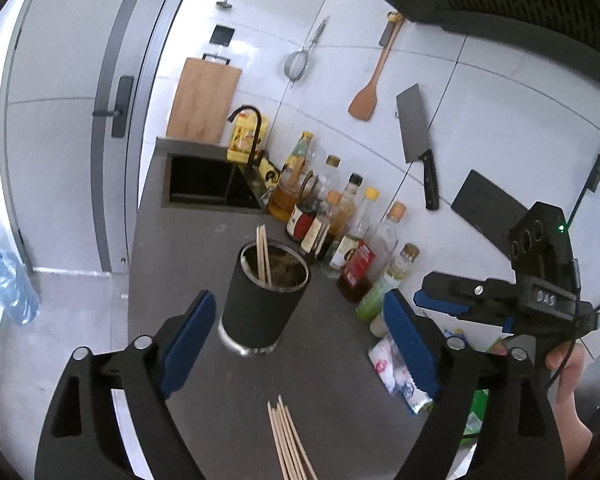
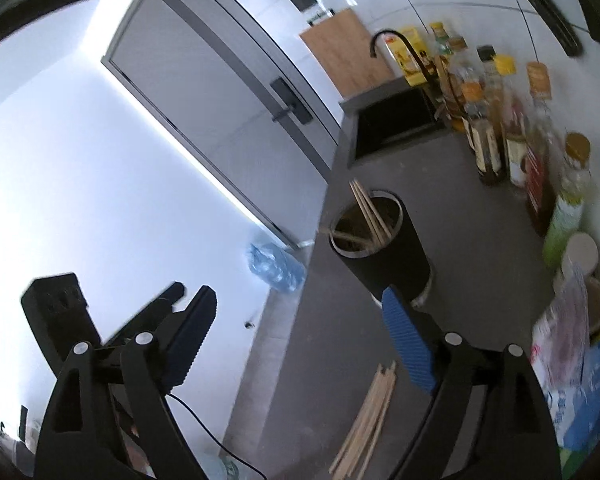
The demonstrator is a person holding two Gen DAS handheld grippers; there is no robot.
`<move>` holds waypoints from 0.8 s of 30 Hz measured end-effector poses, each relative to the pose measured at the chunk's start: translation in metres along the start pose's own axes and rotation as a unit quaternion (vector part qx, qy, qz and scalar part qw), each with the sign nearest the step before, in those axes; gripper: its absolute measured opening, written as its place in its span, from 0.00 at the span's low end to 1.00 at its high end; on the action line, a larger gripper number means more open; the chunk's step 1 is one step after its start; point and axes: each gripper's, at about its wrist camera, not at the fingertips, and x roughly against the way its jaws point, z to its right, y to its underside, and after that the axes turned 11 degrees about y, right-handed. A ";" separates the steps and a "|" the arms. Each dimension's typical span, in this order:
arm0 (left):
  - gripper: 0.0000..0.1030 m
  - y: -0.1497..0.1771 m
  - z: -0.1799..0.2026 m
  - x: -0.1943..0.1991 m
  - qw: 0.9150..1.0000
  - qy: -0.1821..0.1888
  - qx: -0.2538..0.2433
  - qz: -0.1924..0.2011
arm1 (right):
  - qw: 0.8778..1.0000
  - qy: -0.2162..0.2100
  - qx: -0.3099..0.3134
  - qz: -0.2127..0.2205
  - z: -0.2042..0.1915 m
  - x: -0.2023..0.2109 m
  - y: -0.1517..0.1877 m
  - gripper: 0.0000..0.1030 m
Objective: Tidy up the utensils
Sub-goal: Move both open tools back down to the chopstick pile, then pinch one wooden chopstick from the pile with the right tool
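A black cylindrical utensil holder (image 1: 260, 304) stands on the dark grey counter (image 1: 332, 380), with a few wooden chopsticks (image 1: 263, 256) upright inside it. A bundle of loose chopsticks (image 1: 290, 444) lies on the counter nearer to me. My left gripper (image 1: 298, 300) is open, hanging above the loose bundle and short of the holder, with nothing between its blue pads. In the right wrist view the holder (image 2: 392, 256) sits just beyond my right gripper (image 2: 296, 294), which is open and empty; loose chopsticks (image 2: 368, 420) lie beneath it. The right gripper (image 1: 452, 300) also shows at the right of the left wrist view.
A row of sauce and oil bottles (image 1: 340, 224) lines the wall right of the holder. A sink (image 1: 208, 184) with a black faucet lies beyond. Packets (image 1: 396, 364) crowd the right counter. A cleaver (image 1: 416, 136) and wooden spatula (image 1: 366, 92) hang on the wall. The counter edge drops off at left.
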 end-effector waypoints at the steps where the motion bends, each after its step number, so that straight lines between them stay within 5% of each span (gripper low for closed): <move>1: 0.82 0.003 0.000 0.001 1.000 0.002 0.002 -0.007 | 1.000 0.004 0.001 -0.006 0.000 -0.001 0.004 0.82; 8: 0.82 0.040 -0.008 -0.012 0.993 -0.022 0.017 -0.116 | 0.995 0.040 -0.009 -0.092 0.010 -0.035 0.037 0.82; 19: 0.82 0.079 -0.026 -0.025 0.979 -0.001 0.048 -0.196 | 0.970 0.102 0.001 -0.222 0.014 -0.097 0.083 0.81; 24: 0.80 0.101 -0.030 -0.037 0.970 0.001 0.044 -0.239 | 0.952 0.142 0.010 -0.272 0.020 -0.122 0.106 0.67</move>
